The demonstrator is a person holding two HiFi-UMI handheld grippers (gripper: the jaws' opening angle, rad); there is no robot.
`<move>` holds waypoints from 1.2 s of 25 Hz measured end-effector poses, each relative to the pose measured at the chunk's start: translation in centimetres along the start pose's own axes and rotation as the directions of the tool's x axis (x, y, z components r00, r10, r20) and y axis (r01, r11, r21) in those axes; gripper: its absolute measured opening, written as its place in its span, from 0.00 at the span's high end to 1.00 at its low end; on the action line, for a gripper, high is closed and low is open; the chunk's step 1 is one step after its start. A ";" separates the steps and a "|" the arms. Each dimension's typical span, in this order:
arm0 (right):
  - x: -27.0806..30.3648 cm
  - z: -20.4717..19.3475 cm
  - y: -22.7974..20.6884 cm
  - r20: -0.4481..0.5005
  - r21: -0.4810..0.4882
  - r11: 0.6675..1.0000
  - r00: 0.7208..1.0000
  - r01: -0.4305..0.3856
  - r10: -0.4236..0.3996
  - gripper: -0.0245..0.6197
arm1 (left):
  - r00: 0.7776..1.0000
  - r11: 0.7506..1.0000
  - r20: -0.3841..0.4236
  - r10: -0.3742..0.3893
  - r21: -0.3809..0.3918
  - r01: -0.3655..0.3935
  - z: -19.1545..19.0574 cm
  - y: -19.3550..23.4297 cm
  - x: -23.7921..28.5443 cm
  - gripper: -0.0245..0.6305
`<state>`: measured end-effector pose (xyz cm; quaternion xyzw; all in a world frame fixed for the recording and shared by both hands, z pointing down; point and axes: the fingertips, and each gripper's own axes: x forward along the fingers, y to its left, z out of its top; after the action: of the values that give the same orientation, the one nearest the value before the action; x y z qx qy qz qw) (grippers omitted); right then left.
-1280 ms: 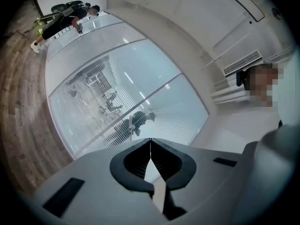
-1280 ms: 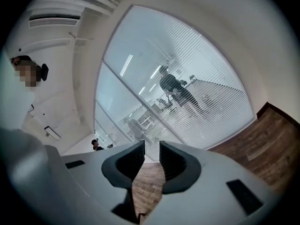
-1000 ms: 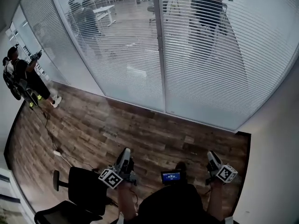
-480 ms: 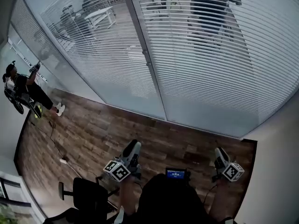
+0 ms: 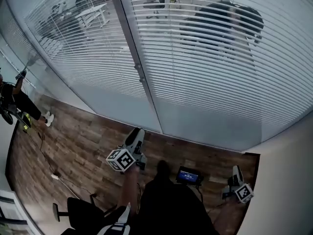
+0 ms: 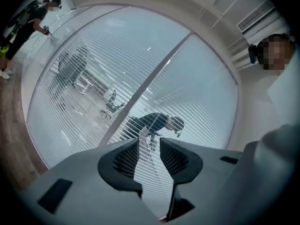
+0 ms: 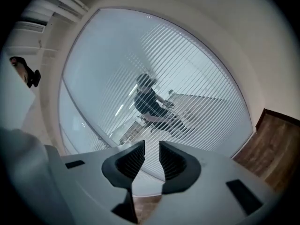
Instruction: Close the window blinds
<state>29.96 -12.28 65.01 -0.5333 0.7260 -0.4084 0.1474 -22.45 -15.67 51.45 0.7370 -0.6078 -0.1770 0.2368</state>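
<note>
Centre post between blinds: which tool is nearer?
Left. The left tool, jaws opening on nothing, is raised just below the centre post; the right tool hangs low beside the right wall.

No legible text, brand, number or sign in any view. The small black device with a lit blue screen [image 5: 188, 176] shows bright marks on the display, but they are too small to read. The white cube with black square patterns on the left [image 5: 121, 160] and the matching white patterned cube on the right [image 5: 243, 192] carry only blocky coded markers, with no letters or digits to make out.
</note>
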 end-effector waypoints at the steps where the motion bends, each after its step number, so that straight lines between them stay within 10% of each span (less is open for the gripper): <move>1: 0.3 0.4 0.2 0.029 0.020 1.000 0.999 0.017 -0.017 0.81 | 1.000 1.000 0.003 0.004 0.001 -0.004 0.8 0.8 1.6 0.76; 6: 2.2 1.5 0.5 0.074 0.039 0.984 0.982 0.172 -0.175 0.81 | 0.999 1.000 -0.035 -0.014 0.006 0.014 3.6 3.5 10.0 0.62; 11: 8.7 2.2 7.5 0.117 0.050 0.993 0.988 -0.104 0.097 0.81 | 0.999 0.999 -0.033 0.044 -0.020 -0.044 5.9 7.6 16.1 0.60; 19: 12.1 3.6 8.0 0.124 -0.024 0.999 0.992 0.024 -0.021 0.81 | 0.990 0.979 -0.060 0.126 0.170 -0.114 5.8 10.5 21.8 0.60; 30: 18.5 5.5 17.7 -0.017 -0.047 0.929 0.930 -0.368 0.368 0.81 | 0.976 0.914 -0.035 0.216 0.359 -0.189 6.1 8.2 21.3 0.63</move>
<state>14.75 -29.48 52.38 -0.3896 0.8236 -0.3576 0.2050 -28.24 -38.58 51.65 0.7067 -0.6935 -0.0122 0.1400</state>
